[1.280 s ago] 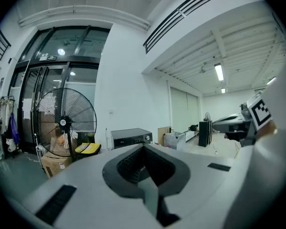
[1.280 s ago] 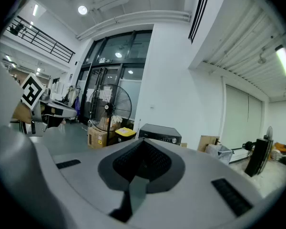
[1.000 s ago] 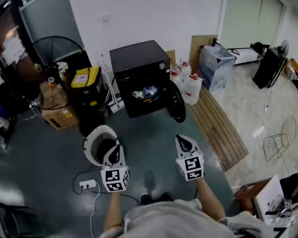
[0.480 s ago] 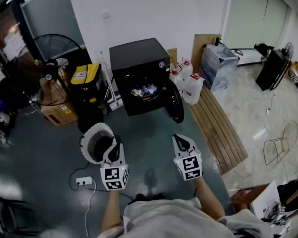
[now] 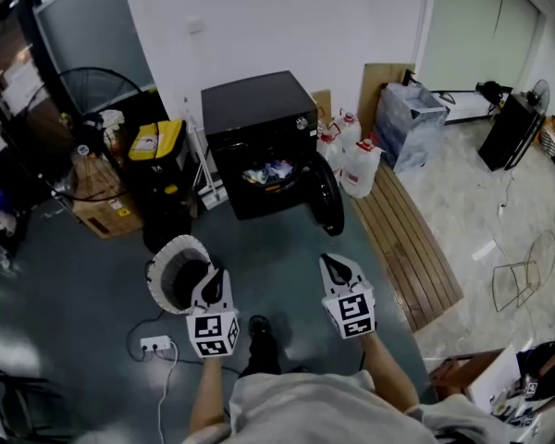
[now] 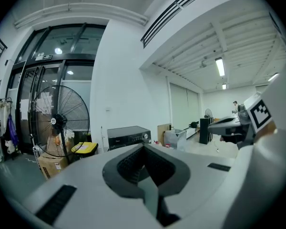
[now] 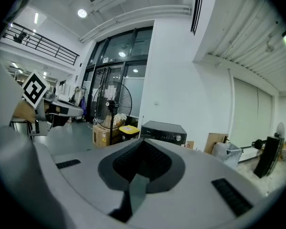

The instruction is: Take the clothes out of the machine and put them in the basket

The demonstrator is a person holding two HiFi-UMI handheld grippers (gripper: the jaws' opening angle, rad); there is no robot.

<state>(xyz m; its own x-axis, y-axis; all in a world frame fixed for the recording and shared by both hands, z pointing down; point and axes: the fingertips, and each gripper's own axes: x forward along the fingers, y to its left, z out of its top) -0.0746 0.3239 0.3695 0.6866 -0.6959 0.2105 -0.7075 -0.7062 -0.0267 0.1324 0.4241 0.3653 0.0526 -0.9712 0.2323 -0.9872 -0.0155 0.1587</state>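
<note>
A black washing machine [image 5: 264, 128] stands against the white wall, its round door [image 5: 326, 192] swung open to the right. Coloured clothes [image 5: 270, 171] lie inside the drum. A white round basket [image 5: 174, 272] sits on the dark floor, just left of my left gripper [image 5: 215, 283]. My right gripper [image 5: 336, 265] hovers over the floor at the right, well short of the machine. Both grippers are shut and hold nothing. The machine [image 6: 127, 136] shows far ahead in the left gripper view and, as the machine [image 7: 163, 131], in the right gripper view.
A yellow-lidded black bin [image 5: 162, 169], a cardboard box [image 5: 104, 202] and a large fan [image 5: 97, 100] stand left of the machine. White jugs [image 5: 351, 155] and a wooden pallet [image 5: 412, 243] lie to its right. A power strip [image 5: 154, 344] and cable lie on the floor near the basket.
Both grippers and the view have edged forward toward the machine. A shoe now steps forward between the grippers. The jaws stay shut.
</note>
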